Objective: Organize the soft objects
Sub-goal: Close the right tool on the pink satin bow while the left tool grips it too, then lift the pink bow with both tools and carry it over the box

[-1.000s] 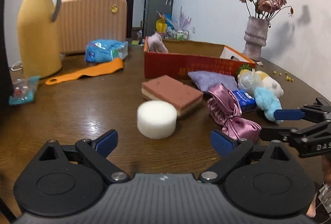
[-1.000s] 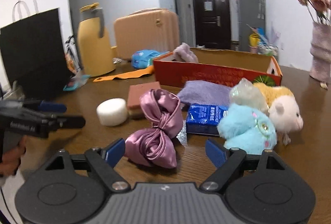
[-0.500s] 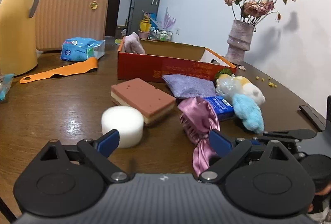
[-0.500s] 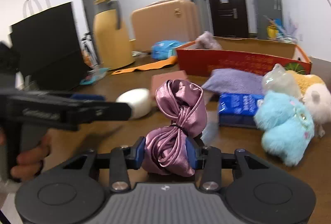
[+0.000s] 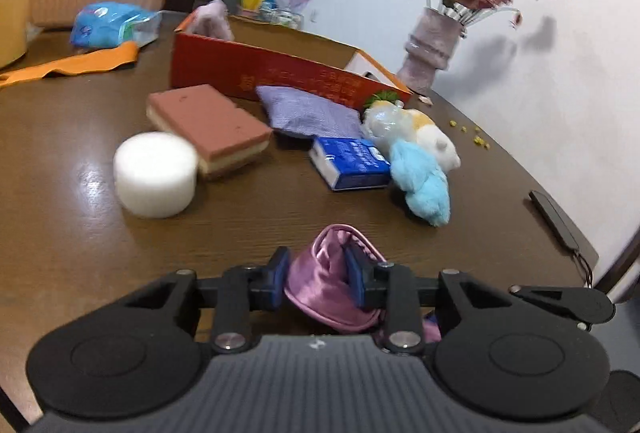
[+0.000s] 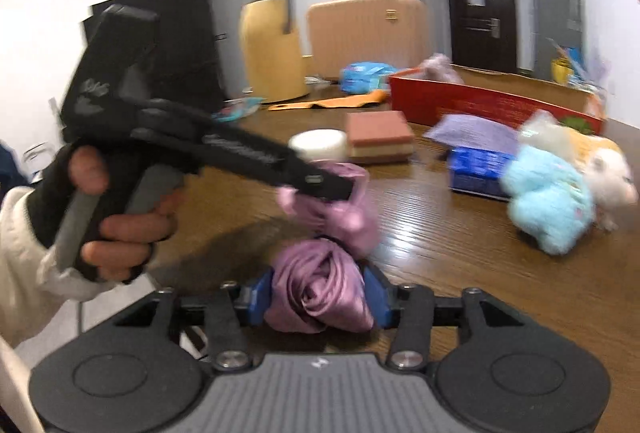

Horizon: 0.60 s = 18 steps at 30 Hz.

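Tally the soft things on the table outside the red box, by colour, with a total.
Pink/mauve: 2, the satin bag and the brick-pink sponge
White: 1, the round foam
Purple: 1, the cloth pad
Blue: 2, the fluffy toy and the tissue pack
Yellow-white: 1, the plush toy
Total: 7

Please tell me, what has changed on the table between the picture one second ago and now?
The pink satin bag left its place beside the blue packet and came toward the cameras. The right gripper took it first and its jaws are now opening slightly with the bag between the pads. The left gripper came over and is closing on the bag's other end. White sponge, brown sponge, plush toys and red box stayed.
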Each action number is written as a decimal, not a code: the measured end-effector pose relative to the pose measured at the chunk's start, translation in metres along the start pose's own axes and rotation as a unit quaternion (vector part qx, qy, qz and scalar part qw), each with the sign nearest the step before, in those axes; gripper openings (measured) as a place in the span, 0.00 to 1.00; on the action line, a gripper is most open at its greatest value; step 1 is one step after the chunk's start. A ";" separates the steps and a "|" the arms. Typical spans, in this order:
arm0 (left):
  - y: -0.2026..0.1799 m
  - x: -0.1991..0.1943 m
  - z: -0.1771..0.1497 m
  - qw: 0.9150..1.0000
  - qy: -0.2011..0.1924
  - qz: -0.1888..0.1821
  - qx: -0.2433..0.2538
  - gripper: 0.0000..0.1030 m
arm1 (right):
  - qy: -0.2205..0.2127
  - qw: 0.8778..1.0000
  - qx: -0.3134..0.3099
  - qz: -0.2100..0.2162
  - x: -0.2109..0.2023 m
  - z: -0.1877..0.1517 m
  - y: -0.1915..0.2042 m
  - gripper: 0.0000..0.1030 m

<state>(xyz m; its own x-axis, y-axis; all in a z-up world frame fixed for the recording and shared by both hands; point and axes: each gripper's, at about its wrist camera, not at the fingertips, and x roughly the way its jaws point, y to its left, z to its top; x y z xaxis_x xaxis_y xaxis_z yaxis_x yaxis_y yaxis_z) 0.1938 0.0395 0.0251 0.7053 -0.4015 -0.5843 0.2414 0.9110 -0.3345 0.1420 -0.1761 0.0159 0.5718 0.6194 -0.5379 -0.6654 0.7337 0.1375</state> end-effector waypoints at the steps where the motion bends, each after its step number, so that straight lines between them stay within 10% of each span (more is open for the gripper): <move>1: 0.000 -0.002 -0.001 1.000 -0.002 0.004 0.002 0.28 | -0.002 1.000 0.011 -0.018 -0.003 -0.001 -0.006 0.55; 6: -0.001 -0.017 -0.011 1.000 -0.005 0.005 0.009 0.31 | -0.011 0.994 0.070 -0.081 -0.012 -0.003 -0.033 0.57; 14: -0.002 -0.042 -0.010 0.998 -0.036 -0.044 0.005 0.67 | -0.062 0.986 0.157 -0.020 -0.019 0.007 -0.055 0.55; 18: -0.008 -0.033 -0.016 0.998 -0.032 -0.035 0.029 0.55 | -0.048 0.985 0.161 -0.039 0.001 0.009 -0.055 0.50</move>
<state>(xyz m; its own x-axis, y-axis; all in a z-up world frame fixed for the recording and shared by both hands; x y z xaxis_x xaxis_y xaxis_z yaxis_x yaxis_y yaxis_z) 0.1580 0.0440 0.0351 0.7255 -0.4598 -0.5121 0.3286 0.8852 -0.3294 0.1836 -0.2136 0.0158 0.6677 0.5699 -0.4789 -0.4402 0.8211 0.3634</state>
